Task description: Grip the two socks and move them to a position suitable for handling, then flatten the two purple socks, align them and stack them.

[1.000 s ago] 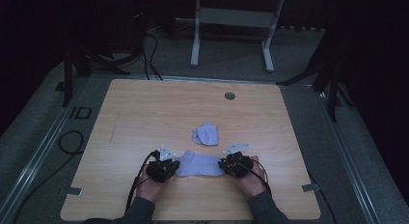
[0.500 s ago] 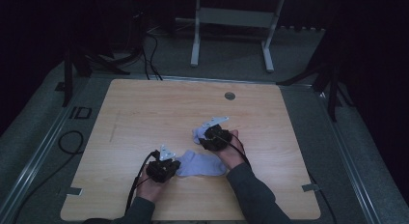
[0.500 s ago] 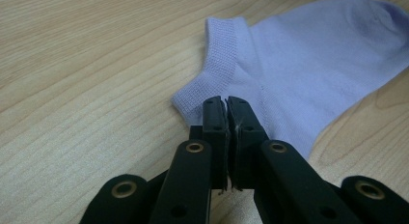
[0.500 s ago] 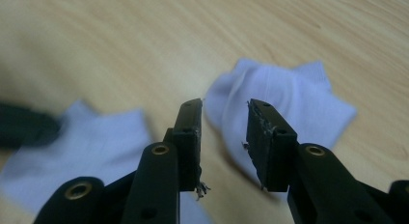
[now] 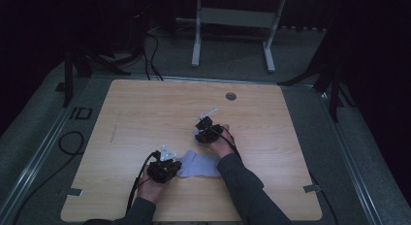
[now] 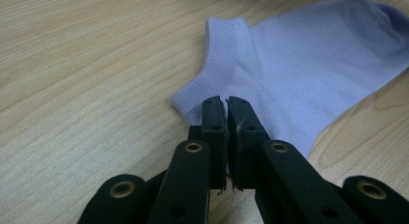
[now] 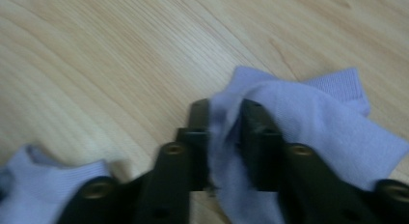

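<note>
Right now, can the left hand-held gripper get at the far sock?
Probably not: the left hand-held gripper is shut on the near sock, and the right hand-held gripper already pinches the far sock.

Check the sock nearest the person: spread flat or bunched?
Spread flat: the sock lies smooth on the table, cuff corner pinched in the left gripper.

Pale lilac socks (image 6: 308, 64), ribbed cuffs; black fingers (image 6: 214, 120); light woodgrain table (image 5: 145, 113)

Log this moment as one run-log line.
left hand-held gripper: shut on near sock | right hand-held gripper: shut on far sock | table: both socks resting on it
</note>
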A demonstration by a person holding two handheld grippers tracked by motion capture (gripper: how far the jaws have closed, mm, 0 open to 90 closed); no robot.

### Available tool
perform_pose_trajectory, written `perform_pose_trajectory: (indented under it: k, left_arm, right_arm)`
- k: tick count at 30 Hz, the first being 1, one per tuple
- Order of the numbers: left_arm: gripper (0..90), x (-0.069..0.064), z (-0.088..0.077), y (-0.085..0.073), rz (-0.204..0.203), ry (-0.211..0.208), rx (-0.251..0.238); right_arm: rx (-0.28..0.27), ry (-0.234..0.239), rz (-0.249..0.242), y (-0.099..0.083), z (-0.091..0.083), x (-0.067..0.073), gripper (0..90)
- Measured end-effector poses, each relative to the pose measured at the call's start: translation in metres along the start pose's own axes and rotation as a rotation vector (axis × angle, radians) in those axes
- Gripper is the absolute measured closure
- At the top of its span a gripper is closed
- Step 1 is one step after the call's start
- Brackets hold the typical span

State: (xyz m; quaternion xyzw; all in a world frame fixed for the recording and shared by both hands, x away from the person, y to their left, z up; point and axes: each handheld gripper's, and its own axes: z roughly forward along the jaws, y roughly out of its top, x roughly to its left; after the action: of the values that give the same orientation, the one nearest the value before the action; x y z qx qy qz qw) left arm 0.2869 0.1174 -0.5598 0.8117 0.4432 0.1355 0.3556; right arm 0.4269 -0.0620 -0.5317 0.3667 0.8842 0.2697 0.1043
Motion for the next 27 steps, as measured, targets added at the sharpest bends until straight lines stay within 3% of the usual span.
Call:
perform_pose_trajectory:
  k: [3,16,27]
  left_arm:
    - [85.8,0.0,0.0,0.0,0.002,0.001,-0.001]
    - [85.8,0.0,0.0,0.0,0.004,0.002,-0.003]
    - [85.9,0.0,0.001,0.0,0.002,0.002,-0.004]
  right_arm:
    - [-0.008,0.004,0.023,-0.001,0.0,-0.002,88.1]
    - [-0.073,0.022,0.055,-0.001,-0.021,-0.009,88.9]
    - [-0.136,0.03,0.104,-0.01,-0.046,-0.026,88.9]
